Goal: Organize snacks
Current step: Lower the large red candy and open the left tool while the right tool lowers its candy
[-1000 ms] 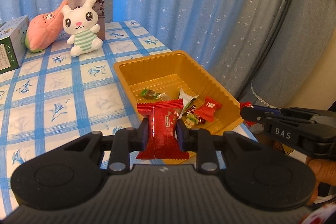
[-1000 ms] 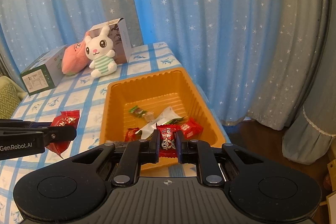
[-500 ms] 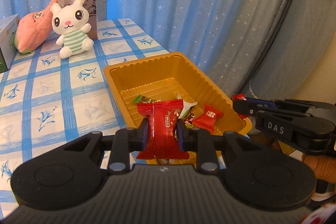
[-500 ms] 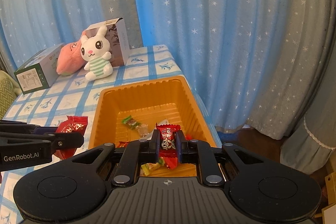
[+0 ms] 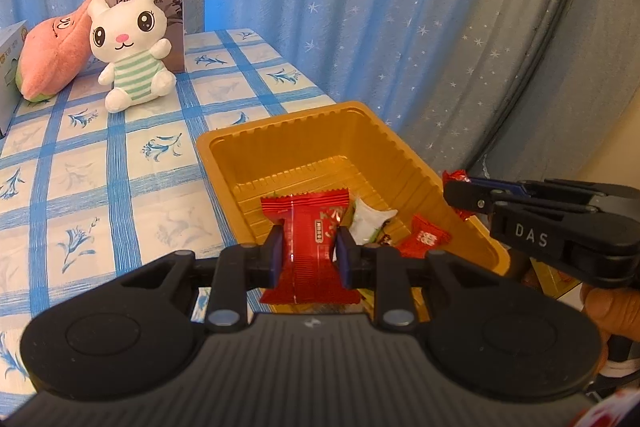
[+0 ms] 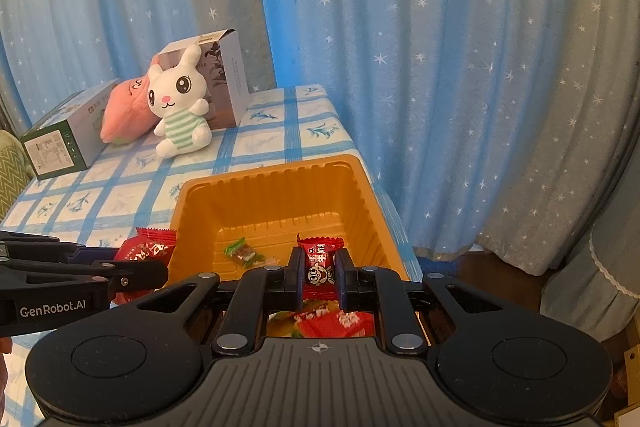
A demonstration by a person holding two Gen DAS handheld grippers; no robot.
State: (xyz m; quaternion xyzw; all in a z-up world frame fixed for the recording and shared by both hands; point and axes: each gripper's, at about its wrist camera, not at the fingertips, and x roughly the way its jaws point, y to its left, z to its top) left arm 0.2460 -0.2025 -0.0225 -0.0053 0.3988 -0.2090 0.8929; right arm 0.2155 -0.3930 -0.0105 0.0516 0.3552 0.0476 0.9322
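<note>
An orange plastic tray (image 5: 304, 143) (image 6: 264, 183) sits at the table's right edge with several wrapped snacks in it. My left gripper (image 5: 308, 251) is shut on a large red snack packet (image 5: 308, 227), held over the tray's near left part. My right gripper (image 6: 318, 265) is shut on a small red candy (image 6: 320, 261) with a cartoon face, above the tray's near end. Each gripper shows from the side in the other's view: the right one (image 5: 456, 189) at the tray's right rim, the left one (image 6: 160, 273) at its left rim. Loose in the tray lie a green candy (image 6: 242, 251), a white packet (image 5: 370, 221) and a red candy (image 5: 426, 237).
A blue-checked tablecloth (image 5: 100, 167) covers the table. At the back stand a white plush rabbit (image 5: 132, 47), a pink plush (image 5: 52, 55), an upright grey box (image 6: 224, 75) and a green-and-white box (image 6: 64, 135). Blue starred curtains (image 6: 400, 47) hang behind. A person's hand (image 5: 608, 307) holds the right gripper.
Both grippers have moved forward and slightly down over the tray, each still gripping its snack. The tray now looks closer and fills more of both views.
</note>
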